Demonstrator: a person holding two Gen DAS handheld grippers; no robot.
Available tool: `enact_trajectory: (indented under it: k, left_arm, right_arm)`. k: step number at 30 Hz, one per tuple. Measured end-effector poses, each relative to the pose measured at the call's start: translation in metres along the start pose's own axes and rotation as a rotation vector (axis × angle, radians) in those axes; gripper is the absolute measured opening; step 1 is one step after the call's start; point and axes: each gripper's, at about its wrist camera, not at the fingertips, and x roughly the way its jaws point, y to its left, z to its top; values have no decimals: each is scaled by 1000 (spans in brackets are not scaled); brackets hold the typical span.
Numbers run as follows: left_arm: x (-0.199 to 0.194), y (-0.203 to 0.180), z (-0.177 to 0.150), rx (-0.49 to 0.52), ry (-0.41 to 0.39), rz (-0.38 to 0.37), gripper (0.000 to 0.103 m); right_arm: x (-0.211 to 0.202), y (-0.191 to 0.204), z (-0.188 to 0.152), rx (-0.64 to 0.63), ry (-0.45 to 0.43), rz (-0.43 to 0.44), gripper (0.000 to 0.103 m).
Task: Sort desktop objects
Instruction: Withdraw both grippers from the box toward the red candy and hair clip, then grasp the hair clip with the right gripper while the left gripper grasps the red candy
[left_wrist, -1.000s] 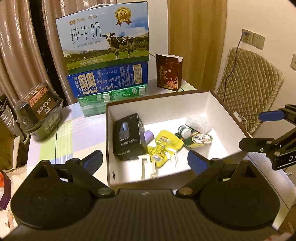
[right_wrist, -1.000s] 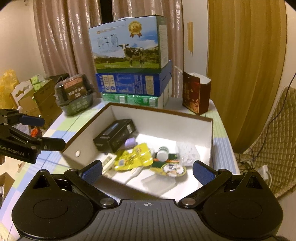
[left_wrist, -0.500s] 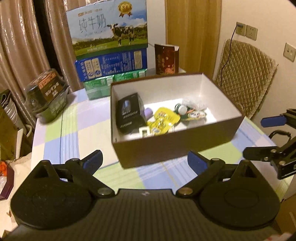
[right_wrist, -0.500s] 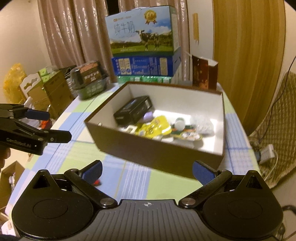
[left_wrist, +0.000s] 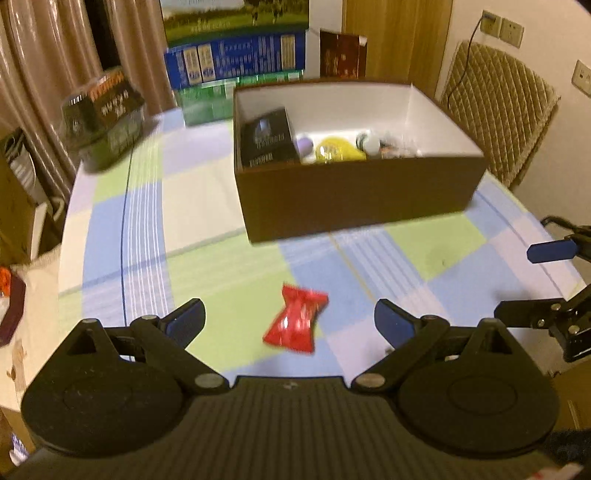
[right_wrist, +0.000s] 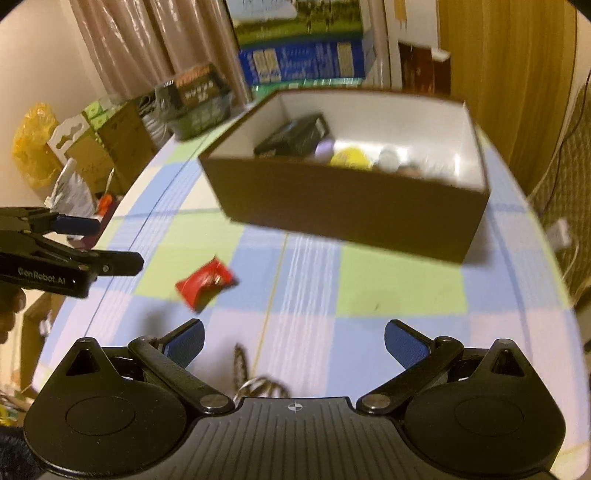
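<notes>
On the checked bench, near side — a red candy wrapper (left_wrist: 296, 323) lies between the wide-open left gripper (left_wrist: 290, 321); right gripper (right_wrist: 293, 341) also open, empty; brown box (left_wrist: 354, 195) farther back.

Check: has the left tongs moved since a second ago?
Yes. The left tongs pulled back from the brown box, which now sits farther off; a red packet appears between its fingers.

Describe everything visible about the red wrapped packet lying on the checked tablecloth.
The small glossy red foil packet is pinched at its middle and flared at both ends, like a bow. It lies flat on the blue, green and white checked tablecloth, in front of the brown cardboard box and apart from it. Neither gripper touches it. Its print is blurred.
</notes>
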Motion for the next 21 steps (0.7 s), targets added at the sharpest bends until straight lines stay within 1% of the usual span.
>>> enact_trajectory:
  k: [5, 11, 18, 21]
  left_arm:
    - [6, 3, -19, -14, 59, -7, 96]
    - [12, 8, -35, -13, 101, -5, 96]
    - [27, 15, -50, -24, 155, 1, 96]
    - [36, 17, -55, -36, 178, 0, 96]
  right_arm:
    - [10, 7, -14, 16, 62, 8, 101]
    - [27, 13, -30, 36, 135, -7, 101]
    - [44, 19, -43, 38, 182, -4, 101]
    - [57, 21, -49, 12, 195, -29, 101]
